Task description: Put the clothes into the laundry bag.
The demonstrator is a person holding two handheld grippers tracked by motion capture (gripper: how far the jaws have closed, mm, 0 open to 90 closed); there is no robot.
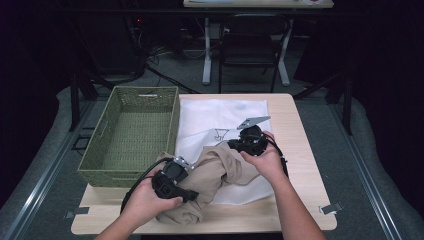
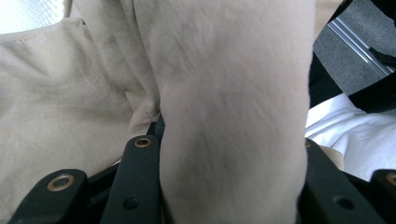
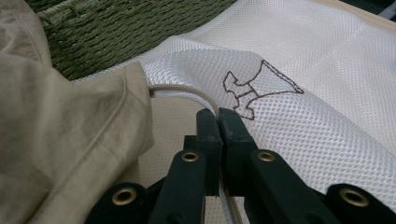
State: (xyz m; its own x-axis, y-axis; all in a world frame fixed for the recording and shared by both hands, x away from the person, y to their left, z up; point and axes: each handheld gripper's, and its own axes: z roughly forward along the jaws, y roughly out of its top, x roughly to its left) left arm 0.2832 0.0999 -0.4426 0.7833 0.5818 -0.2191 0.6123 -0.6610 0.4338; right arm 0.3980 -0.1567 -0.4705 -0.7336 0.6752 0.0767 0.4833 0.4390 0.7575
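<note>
The beige garment [image 1: 212, 175] lies bunched on the near part of the desk [image 1: 300, 150], half on a white mesh bag [image 1: 220, 117] spread flat behind it. In the left gripper view a thick roll of the beige cloth [image 2: 233, 116] sits between the two black jaws, which press it from both sides, so the left claw [image 1: 186, 172] is clamped on the garment. The right claw [image 3: 218, 122] has its jaws closed tight on the rim of the mesh bag [image 3: 303, 121], just beside a brown stitched figure [image 3: 257, 88] (what the stitching depicts is hard to make out). A fold of the garment [image 3: 70, 140] lies to the left of those jaws. A green woven basket [image 1: 132, 132] stands on the left side of the desk, touching the bag's edge.
</note>
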